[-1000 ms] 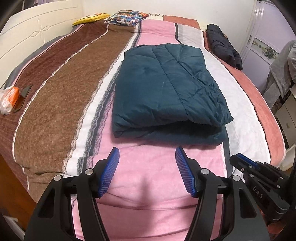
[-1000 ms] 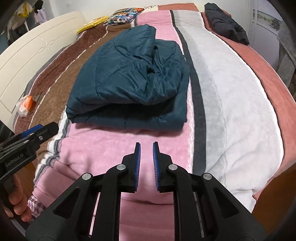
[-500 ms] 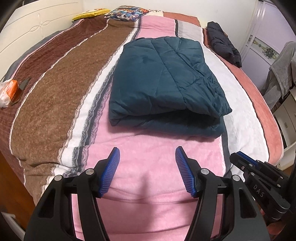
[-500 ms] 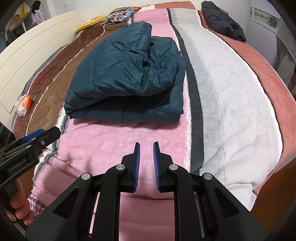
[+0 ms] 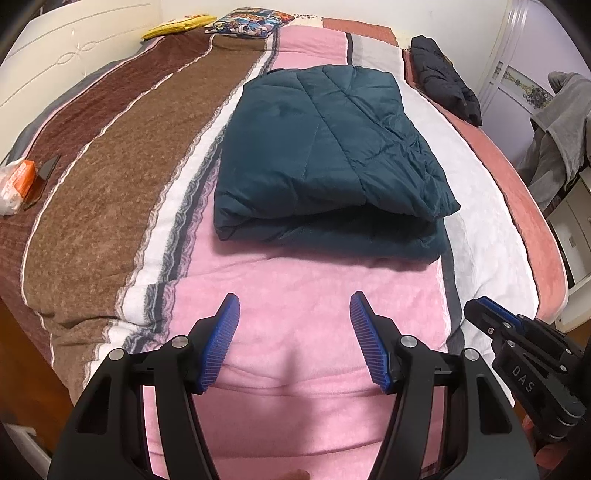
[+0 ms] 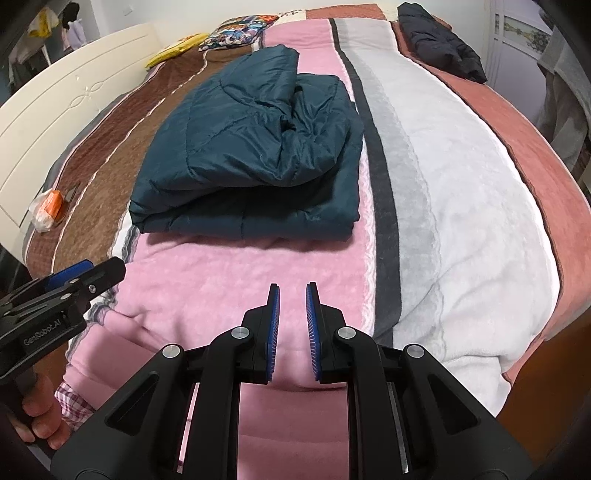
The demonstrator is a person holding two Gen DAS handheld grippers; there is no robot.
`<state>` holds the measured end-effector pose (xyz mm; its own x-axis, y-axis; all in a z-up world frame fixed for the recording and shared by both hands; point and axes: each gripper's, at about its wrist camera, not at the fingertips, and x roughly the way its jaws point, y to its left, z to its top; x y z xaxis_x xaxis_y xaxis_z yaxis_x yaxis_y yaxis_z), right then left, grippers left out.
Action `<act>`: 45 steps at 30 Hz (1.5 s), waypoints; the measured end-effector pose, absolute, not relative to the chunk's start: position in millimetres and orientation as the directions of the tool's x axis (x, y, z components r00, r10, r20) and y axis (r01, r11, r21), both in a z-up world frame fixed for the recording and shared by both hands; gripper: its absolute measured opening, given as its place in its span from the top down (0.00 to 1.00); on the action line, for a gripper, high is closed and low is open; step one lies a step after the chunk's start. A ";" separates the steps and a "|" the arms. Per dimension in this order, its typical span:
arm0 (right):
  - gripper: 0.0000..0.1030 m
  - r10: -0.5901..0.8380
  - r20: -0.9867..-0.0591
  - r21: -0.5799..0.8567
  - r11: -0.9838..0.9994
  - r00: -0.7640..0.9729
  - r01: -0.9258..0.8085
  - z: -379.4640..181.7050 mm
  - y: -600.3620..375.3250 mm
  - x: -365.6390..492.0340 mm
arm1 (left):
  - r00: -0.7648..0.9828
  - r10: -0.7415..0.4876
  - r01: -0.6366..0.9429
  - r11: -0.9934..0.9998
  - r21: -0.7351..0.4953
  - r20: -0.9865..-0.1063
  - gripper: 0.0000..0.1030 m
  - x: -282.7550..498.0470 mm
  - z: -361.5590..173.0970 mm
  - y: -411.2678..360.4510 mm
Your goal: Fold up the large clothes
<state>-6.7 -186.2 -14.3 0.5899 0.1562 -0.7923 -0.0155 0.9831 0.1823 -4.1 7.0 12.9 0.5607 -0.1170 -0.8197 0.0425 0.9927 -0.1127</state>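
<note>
A dark teal padded jacket [image 5: 325, 162] lies folded into a thick rectangle on the striped bed cover [image 5: 110, 155]; it also shows in the right wrist view [image 6: 255, 158]. My left gripper [image 5: 293, 306] is open and empty, held above the pink stripe a short way in front of the jacket's near edge. My right gripper [image 6: 292, 295] is empty, its jaws close together with a narrow gap, also in front of the jacket. Each gripper shows at the edge of the other's view: the right gripper [image 5: 517, 339] and the left gripper [image 6: 66, 291].
A black jacket [image 5: 443, 81] lies at the far right of the bed. A patterned pillow [image 5: 247, 24] and a yellow item [image 5: 177, 26] lie at the head. An orange and white packet [image 5: 18, 181] sits at the left edge. A grey garment [image 5: 561, 122] hangs at right.
Both grippers have drawn back and risen slightly, so the jacket sits a bit farther off. The jaws have not changed.
</note>
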 end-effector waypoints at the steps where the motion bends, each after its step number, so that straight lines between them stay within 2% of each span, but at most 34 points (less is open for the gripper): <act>1: 0.85 0.157 -0.794 0.182 0.983 0.587 -0.016 -14.8 -184.8 -7.2 | 0.562 -0.116 0.042 0.993 -0.112 -0.819 0.42 -5.0 13.3 7.4; 17: 0.83 0.166 -0.817 0.175 0.984 0.553 -0.038 -23.1 -174.6 -4.4 | 0.561 -0.109 0.042 0.994 -0.103 -0.820 0.46 -8.4 12.9 8.8; 45: 0.82 0.175 -0.828 0.180 0.983 0.533 -0.044 -30.0 -171.3 -2.6 | 0.541 -0.110 0.042 0.994 -0.104 -0.834 0.46 -7.6 6.7 10.8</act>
<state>-2.6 -171.3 -30.0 0.5327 0.1752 -0.8280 -0.0438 0.9827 0.1798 -7.6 10.8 6.7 0.5407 -0.1101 -0.8340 0.0422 0.9937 -0.1039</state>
